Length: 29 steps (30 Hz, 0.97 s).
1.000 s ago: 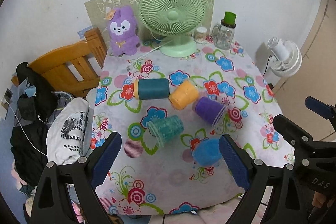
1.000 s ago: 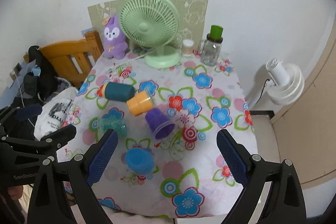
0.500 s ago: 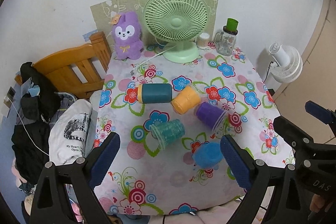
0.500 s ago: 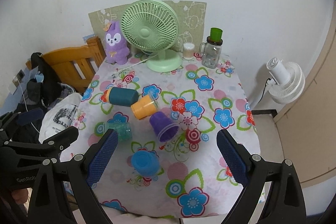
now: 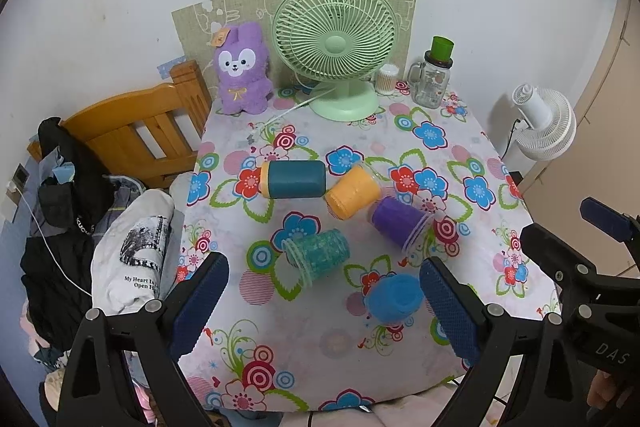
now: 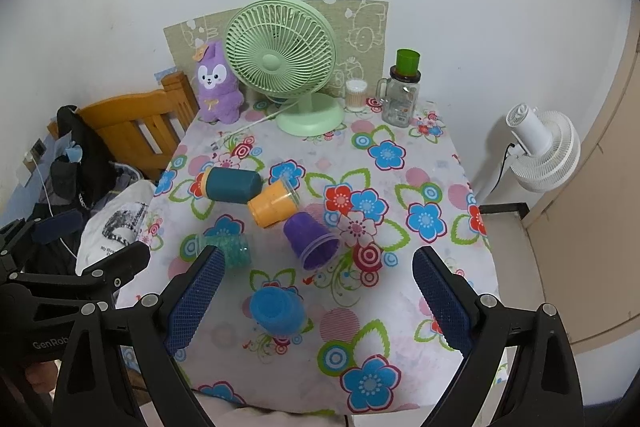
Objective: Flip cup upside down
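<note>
The left gripper (image 5: pixel 324 303) is held above the near edge of the table (image 5: pixel 280 359), jaws spread wide and carrying nothing. Farthest left among the cups lies the dark teal cup (image 5: pixel 294 179) on its side, its base touching the orange cup (image 5: pixel 352 195), also on its side. Nearer the front, the green glitter cup (image 5: pixel 318 251) lies tipped with its mouth toward the camera. Right of centre, the purple cup (image 5: pixel 400 221) lies on its side, mouth toward the near right. The blue cup (image 5: pixel 394 298) sits closest to the front edge, just beside the left gripper's right finger; whether it is inverted or tilted cannot be told. The right gripper (image 6: pixel 316 301) is likewise released and empty, with the blue cup between its fingers in view.

Assessment: the cups appear to be light, thin-walled plastic, smooth and inclined to roll on the tablecloth. A firm squeeze may deform the wall. Recommended hold is across the mid-body, away from the flexible rim.
</note>
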Tool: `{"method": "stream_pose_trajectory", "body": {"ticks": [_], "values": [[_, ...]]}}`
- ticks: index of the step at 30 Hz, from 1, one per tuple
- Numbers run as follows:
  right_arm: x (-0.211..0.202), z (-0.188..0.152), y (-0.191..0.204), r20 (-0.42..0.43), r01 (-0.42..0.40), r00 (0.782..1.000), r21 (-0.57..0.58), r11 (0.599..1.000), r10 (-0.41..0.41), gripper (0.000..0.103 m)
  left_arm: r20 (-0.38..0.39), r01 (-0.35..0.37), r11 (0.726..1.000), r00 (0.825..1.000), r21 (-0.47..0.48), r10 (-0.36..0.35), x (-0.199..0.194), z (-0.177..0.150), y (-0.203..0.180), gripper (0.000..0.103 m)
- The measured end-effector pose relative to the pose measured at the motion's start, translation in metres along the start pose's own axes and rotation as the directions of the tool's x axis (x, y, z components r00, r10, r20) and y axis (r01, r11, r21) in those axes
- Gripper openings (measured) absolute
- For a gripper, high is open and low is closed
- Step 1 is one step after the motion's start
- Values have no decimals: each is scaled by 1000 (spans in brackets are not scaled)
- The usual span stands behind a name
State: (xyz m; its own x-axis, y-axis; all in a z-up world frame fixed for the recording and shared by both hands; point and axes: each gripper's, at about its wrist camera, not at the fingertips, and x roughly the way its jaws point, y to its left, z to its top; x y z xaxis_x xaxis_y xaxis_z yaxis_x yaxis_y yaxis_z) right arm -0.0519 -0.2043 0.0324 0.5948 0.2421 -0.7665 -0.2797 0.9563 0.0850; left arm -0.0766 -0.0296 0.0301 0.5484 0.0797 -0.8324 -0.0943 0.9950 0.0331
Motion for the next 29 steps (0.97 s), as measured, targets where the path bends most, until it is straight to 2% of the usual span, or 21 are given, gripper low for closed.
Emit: {"method": "stream_pose_trajectory", "body": {"ticks": [29], "values": [[9,-1,0,-22,-8,1000,26,1000,8,96,-29,-3,1000,1000,-20,2,15,3,3,102]]}}
